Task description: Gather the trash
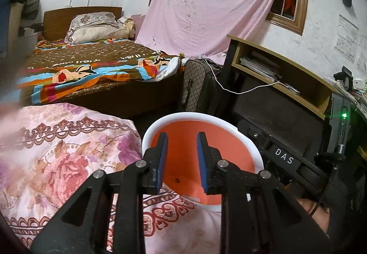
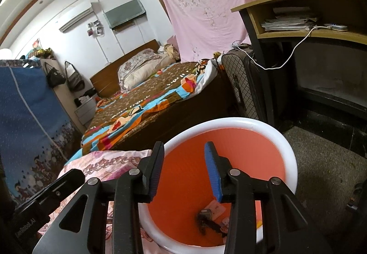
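While both tongs hang over the orange bin (image 2: pixel 229 162) with the white rim, the left tongs (image 1: pixel 182 162) and right tongs (image 2: pixel 185 171) stand parted and empty. Trash (image 2: pixel 211 219) — dark scraps and a pale wrapper — lies on the bin's bottom, beside the floral-covered bed corner (image 1: pixel 64 150).
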`<state>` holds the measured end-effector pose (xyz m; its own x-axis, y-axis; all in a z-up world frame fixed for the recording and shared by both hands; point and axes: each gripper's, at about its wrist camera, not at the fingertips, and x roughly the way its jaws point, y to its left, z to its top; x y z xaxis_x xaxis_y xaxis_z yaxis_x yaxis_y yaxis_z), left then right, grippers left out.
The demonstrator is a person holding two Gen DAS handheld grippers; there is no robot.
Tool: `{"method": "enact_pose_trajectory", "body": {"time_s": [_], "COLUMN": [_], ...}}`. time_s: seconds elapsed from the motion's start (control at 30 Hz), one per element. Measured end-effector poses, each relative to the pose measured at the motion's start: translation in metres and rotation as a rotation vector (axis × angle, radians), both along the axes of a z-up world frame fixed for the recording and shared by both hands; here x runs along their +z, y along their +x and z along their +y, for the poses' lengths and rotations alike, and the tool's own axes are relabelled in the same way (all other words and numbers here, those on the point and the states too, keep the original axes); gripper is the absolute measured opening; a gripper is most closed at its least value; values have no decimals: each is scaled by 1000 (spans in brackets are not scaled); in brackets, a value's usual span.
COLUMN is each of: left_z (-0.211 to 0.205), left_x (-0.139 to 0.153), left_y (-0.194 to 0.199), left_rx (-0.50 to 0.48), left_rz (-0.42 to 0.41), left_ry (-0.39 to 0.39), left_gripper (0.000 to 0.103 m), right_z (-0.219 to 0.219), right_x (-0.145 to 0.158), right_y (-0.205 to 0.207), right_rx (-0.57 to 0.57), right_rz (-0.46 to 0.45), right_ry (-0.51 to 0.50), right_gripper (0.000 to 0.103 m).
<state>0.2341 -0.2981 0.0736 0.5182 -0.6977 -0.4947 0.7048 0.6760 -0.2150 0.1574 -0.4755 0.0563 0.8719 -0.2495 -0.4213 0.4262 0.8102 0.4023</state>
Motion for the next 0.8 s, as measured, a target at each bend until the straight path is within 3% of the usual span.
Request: {"method": "enact_pose_trajectory", "body": {"time_s": [0.27,0.57,0.8], "left_z": [19,64,108], "left_x": [2,11,16], "left_y": [1,-5,-23], "left_rx": [59,167,264], "left_rz": [-14,-41,-82], "left_ry": [11,-5,-31], "left_gripper": [21,40,60], "right_z": [4,31,58], "right_x": [7,20,28], "right_y": [2,1,-12], "right_rx": [6,31,65], "right_rz": [-6,-18,-56], "right_ry": [-29,-124,-193], "right_gripper": [40,48,69]}}
